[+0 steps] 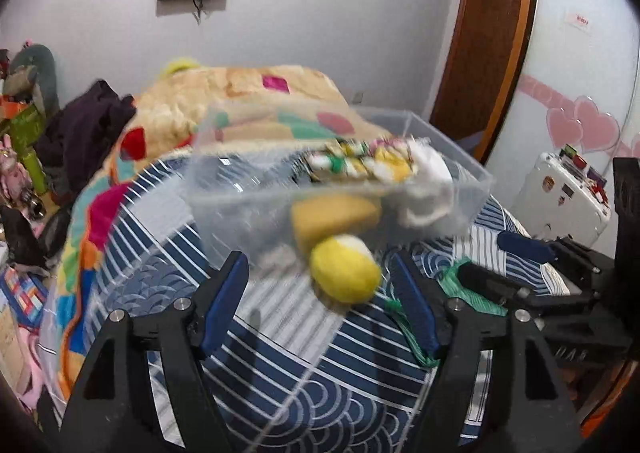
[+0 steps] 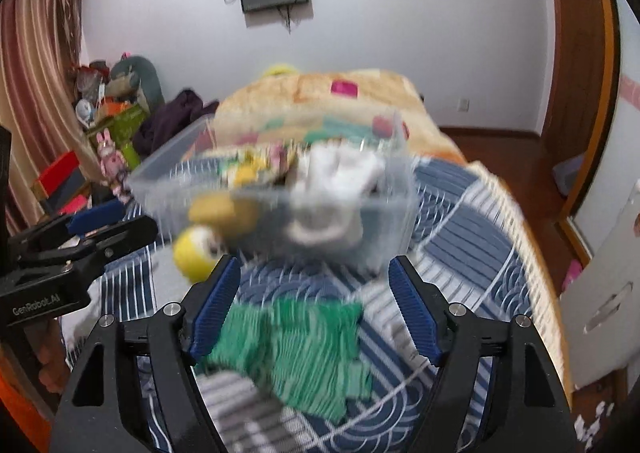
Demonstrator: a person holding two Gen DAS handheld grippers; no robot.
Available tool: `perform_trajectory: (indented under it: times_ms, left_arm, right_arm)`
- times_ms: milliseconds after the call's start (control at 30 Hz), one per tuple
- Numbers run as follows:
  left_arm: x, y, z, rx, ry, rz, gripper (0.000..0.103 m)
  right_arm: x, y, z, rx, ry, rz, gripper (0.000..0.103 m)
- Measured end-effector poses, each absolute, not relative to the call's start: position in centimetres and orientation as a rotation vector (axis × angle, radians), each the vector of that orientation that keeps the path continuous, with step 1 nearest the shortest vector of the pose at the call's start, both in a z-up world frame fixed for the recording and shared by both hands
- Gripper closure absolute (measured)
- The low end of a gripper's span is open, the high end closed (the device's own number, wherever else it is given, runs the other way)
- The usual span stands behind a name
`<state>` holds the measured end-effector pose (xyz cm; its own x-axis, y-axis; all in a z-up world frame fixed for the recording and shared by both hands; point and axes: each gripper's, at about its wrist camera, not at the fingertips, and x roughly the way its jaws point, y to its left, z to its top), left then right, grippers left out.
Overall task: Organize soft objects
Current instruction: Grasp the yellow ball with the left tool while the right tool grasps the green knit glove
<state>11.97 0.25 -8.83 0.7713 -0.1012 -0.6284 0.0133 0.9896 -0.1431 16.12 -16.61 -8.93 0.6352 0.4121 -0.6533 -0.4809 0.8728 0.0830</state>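
A clear plastic bin (image 1: pixel 224 209) (image 2: pixel 168 177) sits on the blue patterned bed. It holds a yellow sponge (image 1: pixel 332 219), a white soft item (image 1: pixel 428 181) (image 2: pixel 336 189) and a patterned cloth (image 1: pixel 360 161). A yellow and white plush ball (image 1: pixel 346 269) (image 2: pixel 194 253) lies on the bed in front of the bin. A green cloth (image 2: pixel 296 349) (image 1: pixel 464 289) lies on the bed. My left gripper (image 1: pixel 320 305) is open just before the ball. My right gripper (image 2: pixel 312 309) is open above the green cloth. Both views are blurred.
A folded colourful blanket (image 1: pixel 240 93) (image 2: pixel 320 101) lies behind the bin. Dark clothing (image 1: pixel 88 129) lies at the bed's far left. A white suitcase (image 1: pixel 560 197) stands right of the bed. Clutter and toys (image 2: pixel 108 133) fill the left side. A wooden door (image 1: pixel 488 33) is at the back right.
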Motion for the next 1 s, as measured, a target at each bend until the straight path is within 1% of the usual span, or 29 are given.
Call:
perform_trajectory:
  times_ms: [200,267,300,333,367,400,433,467,500,533,567,667,767,1000]
  left_arm:
    - [13.5,-0.9,-10.3,-0.114,0.729,-0.067,0.030]
    - [14.0,-0.9,-10.7,-0.127,0.747,-0.074,0.034]
    - [14.2,-1.0,-10.9,-0.132,0.756,-0.080,0.040]
    - [14.5,-1.0,-11.1,-0.146,0.768,-0.095,0.043]
    - [14.7,-1.1,-11.3,-0.158,0.774,-0.106,0.044]
    - [15.0,-1.1,-11.4,-0.171,0.782,-0.116,0.050]
    - [15.2,-1.2,-11.6,-0.178,0.792,-0.124,0.057]
    - [15.4,-1.4,-11.7,-0.177,0.797,-0.129,0.061]
    - [15.5,-1.5,-11.7,-0.175,0.800,-0.131,0.062]
    - [15.3,-1.5,-11.7,-0.170,0.795,-0.130,0.063]
    - [15.0,-1.7,-11.7,-0.161,0.784,-0.128,0.063]
    - [14.3,-1.8,-11.3,-0.147,0.764,-0.127,0.063]
    - [13.6,-1.7,-10.8,-0.140,0.743,-0.121,0.063]
    - [11.6,-1.0,-8.4,-0.140,0.663,-0.104,0.063]
  right_arm:
    - [15.7,-16.4,-11.1,-0.120,0.795,0.517,0.029]
    - [15.7,-16.6,-11.7,-0.126,0.813,0.511,0.029]
    - [15.8,-16.7,-11.9,-0.116,0.821,0.518,0.030]
    - [15.7,-16.9,-11.8,-0.115,0.815,0.516,0.034]
    - [15.7,-17.0,-11.8,-0.117,0.811,0.517,0.042]
    - [15.7,-17.1,-11.7,-0.117,0.808,0.517,0.046]
    - [15.7,-17.3,-11.7,-0.112,0.806,0.517,0.054]
    - [15.7,-17.4,-11.7,-0.106,0.806,0.518,0.056]
    - [15.7,-17.4,-11.6,-0.104,0.807,0.525,0.058]
    - [15.6,-17.4,-11.6,-0.104,0.804,0.528,0.063]
    - [15.5,-17.3,-11.5,-0.104,0.801,0.530,0.065]
    - [15.2,-17.2,-11.4,-0.102,0.787,0.534,0.070]
    - [15.0,-17.5,-10.9,-0.089,0.770,0.540,0.072]
    - [14.5,-18.1,-8.8,-0.069,0.699,0.538,0.073]
